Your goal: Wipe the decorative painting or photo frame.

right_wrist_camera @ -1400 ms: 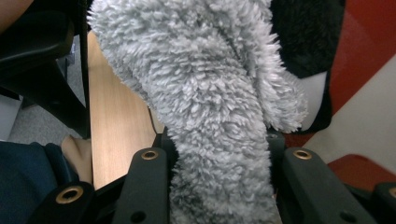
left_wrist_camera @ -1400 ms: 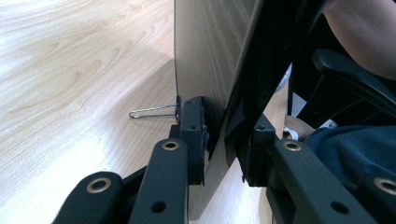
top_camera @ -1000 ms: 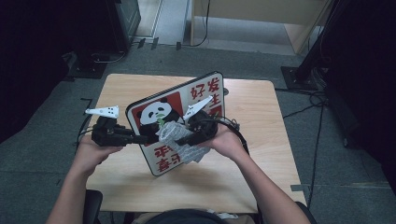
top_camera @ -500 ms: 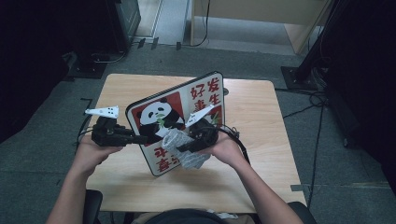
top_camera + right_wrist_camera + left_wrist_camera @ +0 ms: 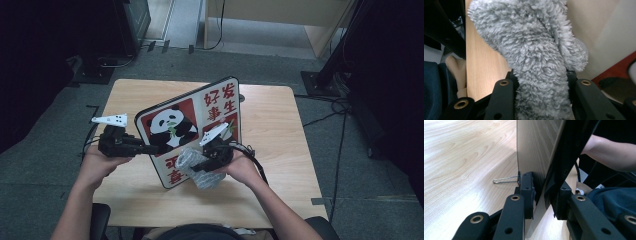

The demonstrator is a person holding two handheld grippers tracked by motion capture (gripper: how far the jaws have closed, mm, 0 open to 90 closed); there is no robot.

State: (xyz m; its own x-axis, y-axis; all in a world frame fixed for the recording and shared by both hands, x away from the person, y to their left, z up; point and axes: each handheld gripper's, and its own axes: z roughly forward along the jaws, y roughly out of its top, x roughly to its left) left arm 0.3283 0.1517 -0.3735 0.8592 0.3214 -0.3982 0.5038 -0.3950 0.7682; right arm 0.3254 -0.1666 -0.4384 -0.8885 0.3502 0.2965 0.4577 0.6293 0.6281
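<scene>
At the middle of the wooden table [image 5: 280,120], the panda board [image 5: 192,125] stands tilted on its lower edge, its printed face with a black-and-white panda, red panels and red characters turned toward the person. In the high view its lower left edge is clamped by the left gripper [image 5: 145,149], which reaches in level from the left; the left gripper view looks along the board's thin edge [image 5: 541,170] and shows both black jaws pressed against its two sides, so this gripper is closed on the board. Just beyond the jaw in that view a thin wire clip [image 5: 506,180] lies on the tabletop beside the board's foot.

Against the lower part of the board's face sits the grey fluffy cloth [image 5: 195,165], bunched up and touching the print near the bottom red characters. The right gripper [image 5: 200,167] holds it: in the right gripper view the cloth [image 5: 536,57] rises thick and shaggy between the two jaws, which squeeze it on either side, with the board's pale and red surface just behind it at the right.

The person's forearms come in from the bottom edge, one hand on each gripper, and a black cable [image 5: 255,160] trails from the right gripper across the table
</scene>
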